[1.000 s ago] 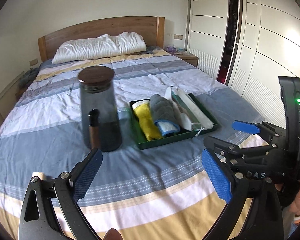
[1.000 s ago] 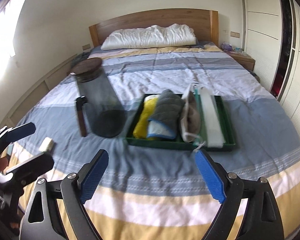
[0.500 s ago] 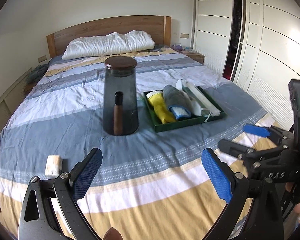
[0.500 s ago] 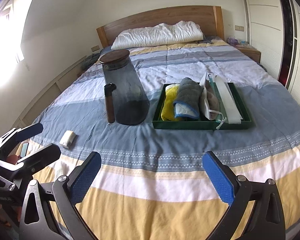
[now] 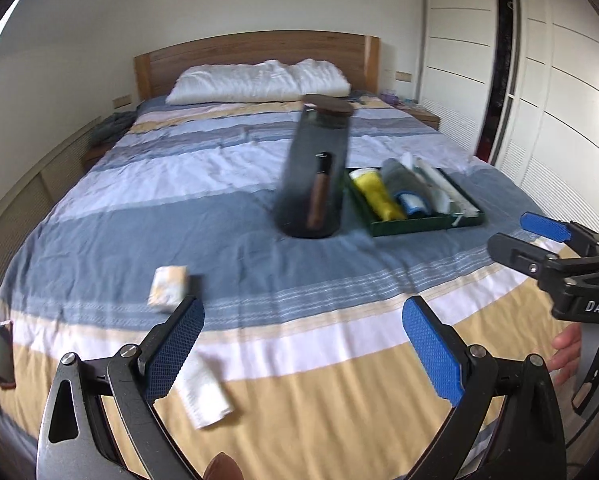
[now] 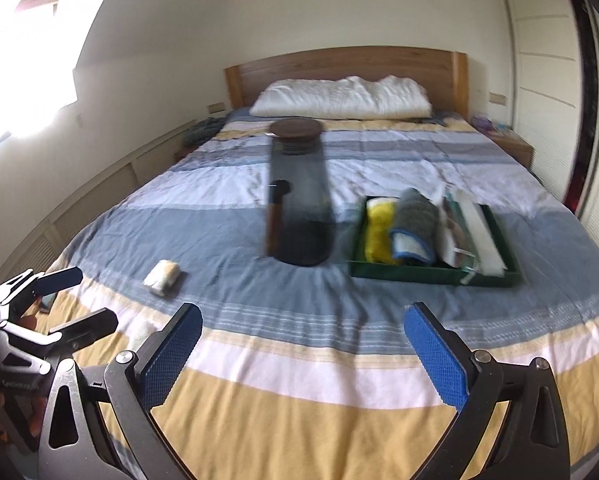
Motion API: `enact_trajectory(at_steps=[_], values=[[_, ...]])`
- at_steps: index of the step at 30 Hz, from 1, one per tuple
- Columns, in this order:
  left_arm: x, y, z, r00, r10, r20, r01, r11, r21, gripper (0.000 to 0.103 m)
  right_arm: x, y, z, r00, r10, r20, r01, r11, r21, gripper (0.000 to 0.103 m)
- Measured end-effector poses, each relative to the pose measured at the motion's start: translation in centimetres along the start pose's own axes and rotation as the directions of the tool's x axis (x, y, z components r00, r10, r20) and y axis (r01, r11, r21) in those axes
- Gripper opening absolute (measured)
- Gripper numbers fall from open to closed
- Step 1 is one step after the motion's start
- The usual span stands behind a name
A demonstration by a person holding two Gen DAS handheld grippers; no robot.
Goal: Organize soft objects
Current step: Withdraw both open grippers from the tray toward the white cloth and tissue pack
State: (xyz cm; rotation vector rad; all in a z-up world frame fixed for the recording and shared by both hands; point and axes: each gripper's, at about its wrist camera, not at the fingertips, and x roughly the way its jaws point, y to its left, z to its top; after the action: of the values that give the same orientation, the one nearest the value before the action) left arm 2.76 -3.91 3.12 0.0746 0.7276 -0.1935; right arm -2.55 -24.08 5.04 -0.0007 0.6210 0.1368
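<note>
A green tray (image 5: 423, 225) (image 6: 427, 274) on the bed holds a yellow cloth (image 5: 377, 196) (image 6: 377, 232), a grey cloth with blue edging (image 6: 415, 220) and white folded items (image 6: 481, 236). A small rolled pale cloth (image 5: 168, 288) (image 6: 162, 276) lies loose on the blue stripe at the left. A white folded cloth (image 5: 205, 394) lies just below my left gripper (image 5: 303, 354), which is open and empty. My right gripper (image 6: 303, 356) is open and empty; it also shows in the left wrist view (image 5: 531, 236).
A tall dark glass jar with a wooden lid (image 5: 315, 172) (image 6: 299, 196) stands left of the tray. A phone (image 5: 4, 354) lies at the bed's left edge. A pillow (image 5: 259, 82) and headboard are at the far end; wardrobes (image 5: 539, 92) stand to the right.
Both grippers have pulled back toward the foot of the bed and swung left. The rolled cloth and the white folded cloth have come into the left view. Both stay open.
</note>
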Motion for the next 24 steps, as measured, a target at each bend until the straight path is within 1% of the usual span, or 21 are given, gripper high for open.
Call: enact_trajectory(at_steps=[4, 6, 9, 10, 13, 18, 24], values=[[-1.3, 3.6, -1.6, 0.999, 0.052, 0.006, -0.052, 0.998, -0.041, 0.097, 0.5, 2.6, -0.6, 0.999, 0.052, 0.004, -0.052, 0.998, -0.038, 0.103], [-1.8, 5.4, -2.4, 0.996, 0.089, 0.006, -0.088, 0.995, -0.055, 0.097, 1.1, 3.8, -1.0, 0.998, 0.069, -0.013, -0.07, 0.996, -0.056, 0.103], [-2.3, 8.4, -3.6, 0.989, 0.146, -0.005, -0.146, 0.987, -0.065, 0.097, 2.2, 5.7, -1.5, 0.996, 0.086, -0.035, -0.089, 0.992, -0.089, 0.103], [-2.5, 9.7, -4.0, 0.985, 0.17, -0.013, -0.17, 0.982, -0.08, 0.097, 2.6, 6.1, -1.5, 0.995, 0.094, -0.04, -0.097, 0.991, -0.089, 0.103], [-2.7, 12.2, -5.0, 0.978, 0.208, -0.026, -0.209, 0.97, -0.121, 0.097, 3.9, 8.1, -2.0, 0.99, 0.126, -0.062, -0.131, 0.987, -0.094, 0.103], [-2.9, 15.2, -6.9, 0.972, 0.229, -0.045, -0.234, 0.956, -0.177, 0.097, 6.3, 11.4, -2.2, 0.984, 0.137, -0.111, -0.15, 0.982, -0.117, 0.103], [-2.6, 16.9, -9.0, 0.972, 0.224, -0.077, -0.235, 0.951, -0.201, 0.097, 9.1, 15.1, -2.5, 0.98, 0.122, -0.158, -0.142, 0.982, -0.127, 0.103]])
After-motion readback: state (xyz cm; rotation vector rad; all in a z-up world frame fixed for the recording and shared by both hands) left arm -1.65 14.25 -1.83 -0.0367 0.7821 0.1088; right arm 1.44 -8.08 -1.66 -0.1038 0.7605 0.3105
